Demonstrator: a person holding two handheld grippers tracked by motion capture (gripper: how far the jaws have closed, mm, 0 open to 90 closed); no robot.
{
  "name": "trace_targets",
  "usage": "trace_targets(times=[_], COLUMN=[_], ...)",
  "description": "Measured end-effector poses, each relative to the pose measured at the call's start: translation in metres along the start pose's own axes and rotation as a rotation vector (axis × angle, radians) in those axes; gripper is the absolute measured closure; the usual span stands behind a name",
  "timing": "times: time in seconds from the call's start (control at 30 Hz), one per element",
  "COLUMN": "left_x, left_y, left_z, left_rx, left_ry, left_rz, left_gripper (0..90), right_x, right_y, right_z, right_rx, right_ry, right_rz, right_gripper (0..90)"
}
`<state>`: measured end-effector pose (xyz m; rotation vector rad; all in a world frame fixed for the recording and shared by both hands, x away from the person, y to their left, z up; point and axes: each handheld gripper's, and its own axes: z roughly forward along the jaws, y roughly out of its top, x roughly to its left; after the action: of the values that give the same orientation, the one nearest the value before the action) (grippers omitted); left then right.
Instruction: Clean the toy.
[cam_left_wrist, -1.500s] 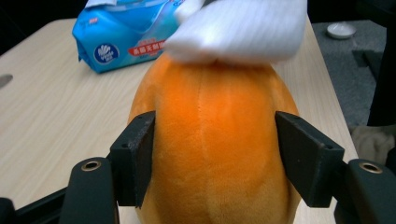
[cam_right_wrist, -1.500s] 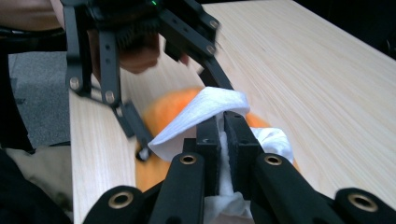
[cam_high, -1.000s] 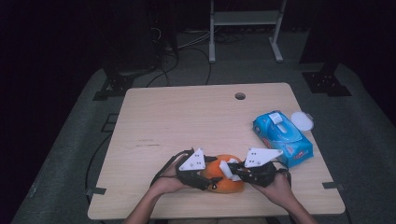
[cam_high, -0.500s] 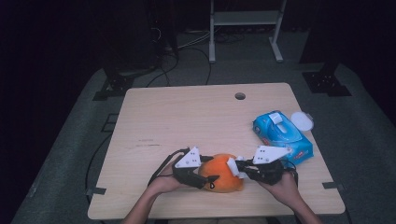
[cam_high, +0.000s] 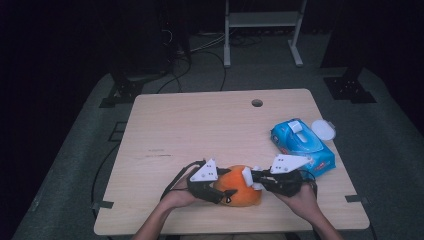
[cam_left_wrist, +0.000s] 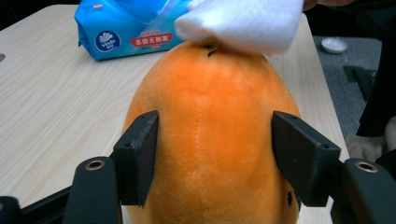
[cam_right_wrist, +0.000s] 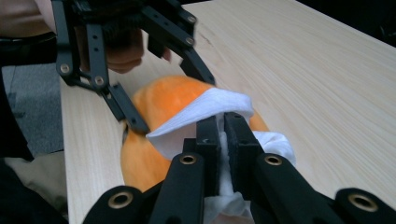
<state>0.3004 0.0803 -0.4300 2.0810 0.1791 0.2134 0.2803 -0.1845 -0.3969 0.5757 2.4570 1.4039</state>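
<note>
The orange plush toy (cam_high: 240, 186) lies near the near edge of the table (cam_high: 200, 130), a little right of its middle. The left claw (cam_high: 216, 189) is clamped on the toy's sides, one black jaw against each flank. The right claw (cam_right_wrist: 223, 135) is pinched together on a folded white wipe (cam_right_wrist: 205, 112), which is pressed against the toy's far end.

The toy's long axis runs roughly along the near edge. Its stalk end, marked by a small dark stem in the left gripper view, points toward the right edge and the blue wipe pack (cam_high: 300, 145).

The risks, as I judge them:
- The plush is soft and rounded, so hard rubbing could squeeze it out of the left claw's jaws.
- It sits close to the near edge and could roll off.
- The wipe could drag free of the right claw on the fuzzy pile.
</note>
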Motion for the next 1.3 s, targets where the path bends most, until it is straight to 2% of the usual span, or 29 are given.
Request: trace_targets(times=[0.1,0.37,0.5,0.8,0.9,0.97,1.07,1.17,1.23,1.3], left_x=[0.002,0.013,0.018,0.017,0.014,0.012,0.011,0.009,0.007,0.003], left_y=[-0.003,-0.010,-0.013,-0.012,-0.010,-0.008,-0.007,-0.006,-0.004,-0.001], left_z=[-0.003,-0.009,-0.009,-0.007,-0.006,-0.006,-0.006,-0.005,-0.003,-0.001], left_rx=[0.000,0.007,0.003,0.006,0.013,0.010,0.007,0.005,0.007,0.000], left_ry=[-0.003,0.004,0.017,0.034,0.034,0.032,0.024,0.024,0.031,0.020], left_rz=[-0.014,-0.066,-0.108,-0.126,-0.099,-0.092,-0.084,-0.075,-0.063,-0.038], left_gripper=[34.8,35.2,35.2,34.0,34.8,35.3,35.9,35.6,34.8,34.7], right_x=[0.002,-0.014,-0.014,0.005,0.006,0.003,-0.010,-0.016,-0.015,-0.011], right_y=[0.003,-0.011,-0.013,-0.004,-0.003,-0.003,-0.007,-0.010,-0.010,-0.008], right_z=[0.003,-0.011,-0.013,0.001,0.003,0.002,-0.004,-0.009,-0.010,-0.008], right_rx=[0.006,-0.013,-0.006,0.001,0.013,0.014,0.002,-0.005,-0.007,-0.008], right_ry=[0.006,-0.008,-0.021,0.010,0.006,-0.002,-0.033,-0.052,-0.052,-0.042], right_rz=[-0.016,0.061,0.060,0.000,-0.019,-0.012,0.026,0.051,0.055,0.043], right_gripper=[84.4,84.4,84.4,84.3,84.4,84.4,84.5,84.4,84.4,84.4])
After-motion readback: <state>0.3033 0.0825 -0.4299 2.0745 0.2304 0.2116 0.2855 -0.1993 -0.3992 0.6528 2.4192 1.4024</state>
